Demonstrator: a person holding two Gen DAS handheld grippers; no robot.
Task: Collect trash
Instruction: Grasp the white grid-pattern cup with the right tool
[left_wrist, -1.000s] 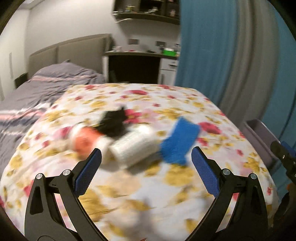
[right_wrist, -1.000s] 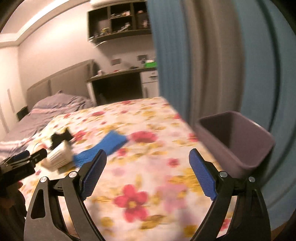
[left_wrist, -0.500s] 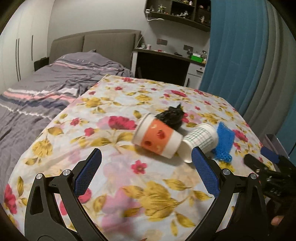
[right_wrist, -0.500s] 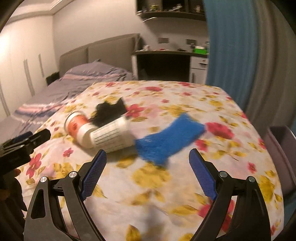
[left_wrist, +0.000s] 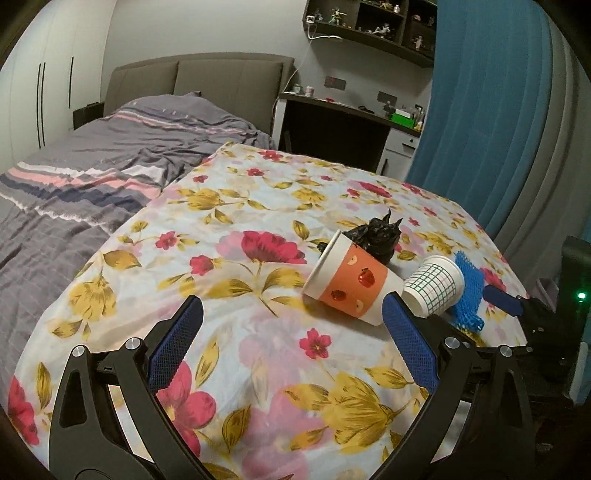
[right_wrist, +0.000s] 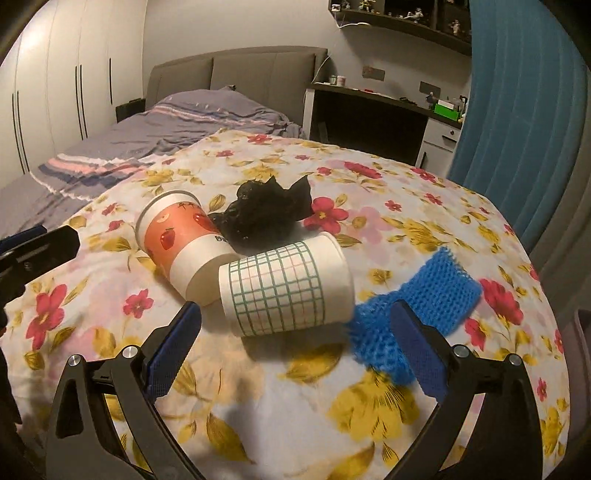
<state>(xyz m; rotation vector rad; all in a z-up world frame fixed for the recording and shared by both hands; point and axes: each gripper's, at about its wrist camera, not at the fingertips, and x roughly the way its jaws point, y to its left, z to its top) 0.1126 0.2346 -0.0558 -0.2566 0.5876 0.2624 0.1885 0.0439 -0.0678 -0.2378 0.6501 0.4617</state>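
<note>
Four pieces of trash lie together on a floral cloth (left_wrist: 258, 206). An orange paper cup (left_wrist: 351, 282) (right_wrist: 181, 240) lies on its side. A white cup with a green grid (left_wrist: 434, 290) (right_wrist: 284, 288) lies beside it. A crumpled black bag (left_wrist: 375, 236) (right_wrist: 264, 212) sits behind them. A blue foam net (left_wrist: 467, 295) (right_wrist: 424, 299) lies to the right. My left gripper (left_wrist: 291, 339) is open and empty, left of the cups. My right gripper (right_wrist: 295, 349) is open and empty, just in front of the grid cup.
A bed with a grey striped duvet (left_wrist: 92, 166) lies to the left. A dark desk (left_wrist: 332, 129) stands behind the cloth. A blue curtain (left_wrist: 498, 110) hangs on the right. A grey bin (left_wrist: 576, 258) shows at the right edge.
Both grippers have swung left and steadied. The right view has turned from the grey bin to the cups and has come closer to the grid cup. The left view now faces the cloth's left part.
</note>
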